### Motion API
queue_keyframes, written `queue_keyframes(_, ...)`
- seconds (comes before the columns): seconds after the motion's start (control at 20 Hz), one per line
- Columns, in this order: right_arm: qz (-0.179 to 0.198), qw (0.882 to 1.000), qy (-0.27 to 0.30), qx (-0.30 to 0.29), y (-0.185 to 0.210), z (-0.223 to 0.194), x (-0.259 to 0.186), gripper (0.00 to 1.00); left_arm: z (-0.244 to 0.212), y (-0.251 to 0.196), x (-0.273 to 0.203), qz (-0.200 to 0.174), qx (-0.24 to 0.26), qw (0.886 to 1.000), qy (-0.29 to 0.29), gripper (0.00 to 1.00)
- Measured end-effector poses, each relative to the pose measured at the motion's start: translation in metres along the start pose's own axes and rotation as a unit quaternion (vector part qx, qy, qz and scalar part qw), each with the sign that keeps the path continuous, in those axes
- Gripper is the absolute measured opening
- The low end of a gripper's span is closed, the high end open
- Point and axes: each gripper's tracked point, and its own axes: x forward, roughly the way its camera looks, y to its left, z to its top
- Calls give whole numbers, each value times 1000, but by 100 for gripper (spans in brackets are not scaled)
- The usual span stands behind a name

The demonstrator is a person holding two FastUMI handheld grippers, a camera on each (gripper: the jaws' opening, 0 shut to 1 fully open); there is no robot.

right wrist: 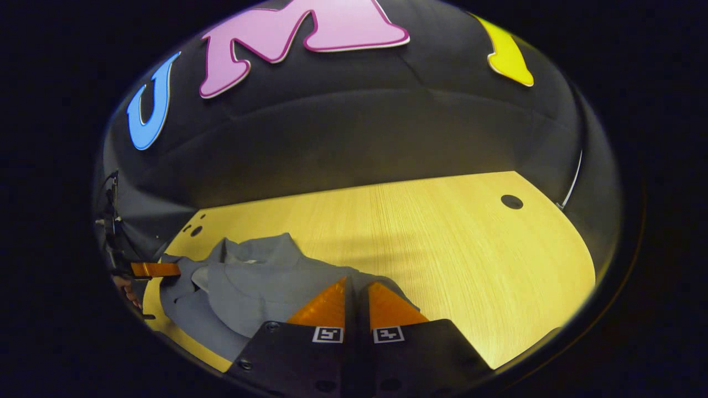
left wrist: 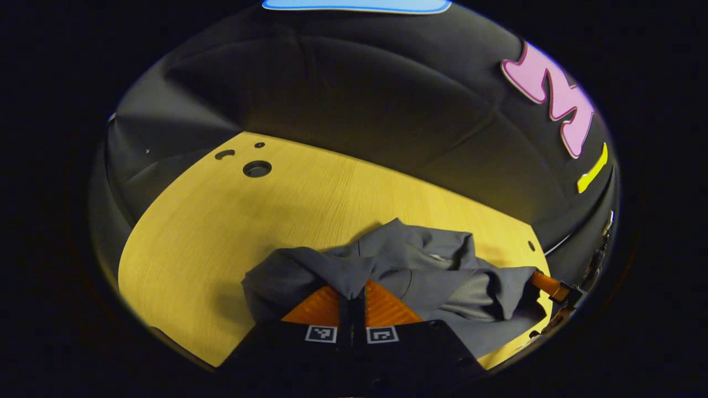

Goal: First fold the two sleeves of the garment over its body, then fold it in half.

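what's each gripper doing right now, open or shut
left gripper: shut on the crumpled grey fabric garment.
right gripper: fingers close together at the garment's edge; grip cannot be told.

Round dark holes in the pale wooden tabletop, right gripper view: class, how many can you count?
3: one large hole near the far right corner, and two small holes at the far left, beyond the grey garment, which may hide others.

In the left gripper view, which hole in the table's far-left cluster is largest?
The round hole nearest the garment; the slot and the dot behind it are smaller.
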Motion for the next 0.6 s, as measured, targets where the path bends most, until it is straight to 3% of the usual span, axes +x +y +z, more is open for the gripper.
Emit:
queue_keyframes(0.05, -2, 1000, 8, 2, -2, -6, 5, 5, -3, 1, 5, 4, 2, 1000, 5, 5)
queue_keyframes(0.25, -5, 999, 31, 14, -6, -19, 17, 5, -11, 3, 14, 10, -1, 1000, 3, 8)
queue_keyframes(0.4, 2, 999, 44, 28, 0, -26, 16, 16, -11, 4, 14, 17, 5, 1000, 2, 26)
queue_keyframes(0.45, 12, 998, 49, 32, 5, -29, 17, 34, -11, 2, 12, 20, 8, 1000, 2, 28)
queue_keyframes(0.5, 12, 998, 47, 27, 6, -27, 16, 53, -11, 1, 11, 20, 11, 1000, 2, 36)
queue_keyframes(0.55, 12, 999, 43, 19, 7, -24, 12, 54, -10, -2, 8, 19, 13, 1000, 2, 38)
queue_keyframes(0.6, 6, 999, 38, 10, 6, -20, 7, 60, -8, -5, 5, 17, 15, 1000, 2, 50)
